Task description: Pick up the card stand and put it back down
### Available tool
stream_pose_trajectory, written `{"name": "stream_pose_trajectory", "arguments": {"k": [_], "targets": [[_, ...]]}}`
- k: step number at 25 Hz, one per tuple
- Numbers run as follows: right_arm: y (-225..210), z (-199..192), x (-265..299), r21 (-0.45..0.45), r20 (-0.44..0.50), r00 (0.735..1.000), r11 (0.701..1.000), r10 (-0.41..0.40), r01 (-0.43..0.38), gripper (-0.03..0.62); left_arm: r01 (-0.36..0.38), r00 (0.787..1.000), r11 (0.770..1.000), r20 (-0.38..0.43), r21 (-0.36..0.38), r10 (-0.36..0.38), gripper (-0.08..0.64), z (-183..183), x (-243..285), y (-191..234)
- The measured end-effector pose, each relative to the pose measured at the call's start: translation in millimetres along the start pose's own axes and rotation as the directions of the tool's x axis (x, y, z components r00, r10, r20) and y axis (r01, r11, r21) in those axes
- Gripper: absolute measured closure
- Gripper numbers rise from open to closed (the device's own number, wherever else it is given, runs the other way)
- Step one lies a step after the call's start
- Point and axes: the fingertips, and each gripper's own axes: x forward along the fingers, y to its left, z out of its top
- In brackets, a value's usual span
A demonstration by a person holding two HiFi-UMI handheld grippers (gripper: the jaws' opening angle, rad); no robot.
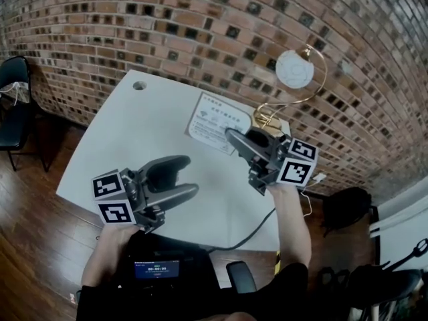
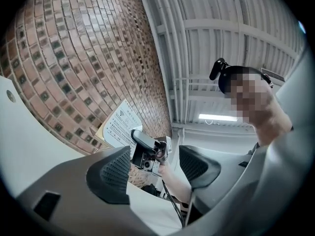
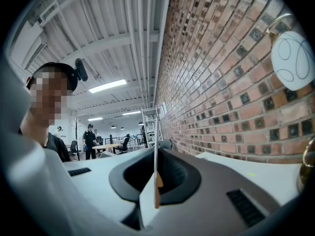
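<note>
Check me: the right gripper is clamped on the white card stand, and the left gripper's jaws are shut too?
One slip. The right gripper is clamped on the card stand, but the left gripper has its jaws apart and empty; the left gripper view shows it.

Print on the card stand [image 1: 215, 120] was too small to read; its near corner was hidden behind the right gripper [image 1: 232, 137]; in the right gripper view only its thin edge showed, face unseen. Base of the gold lamp [image 1: 294, 69] sat partly behind that gripper; the right gripper view's edge cut the lamp off; black chair [image 1: 13, 102] was cut off at the head view's left edge.
</note>
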Motion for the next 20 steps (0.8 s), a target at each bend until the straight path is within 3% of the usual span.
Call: {"name": "stream_pose_trajectory", "arguments": {"k": [8,20], "targets": [[-43.9,-0.9,-11.2,0.051,0.03,1.0,0.999,-0.008,0.007,0.565,0.028,0.997,1.0,-0.069,-0.014,-0.029,0.259,-1.1,21.9,28.4],[-114.2,13.5,-21.3,0.021,0.046,0.998,0.999,-0.047,0.046,0.565,0.071,0.985,0.997,-0.156,-0.037,-0.076,0.259,-3.9,51.0,75.0]]}}
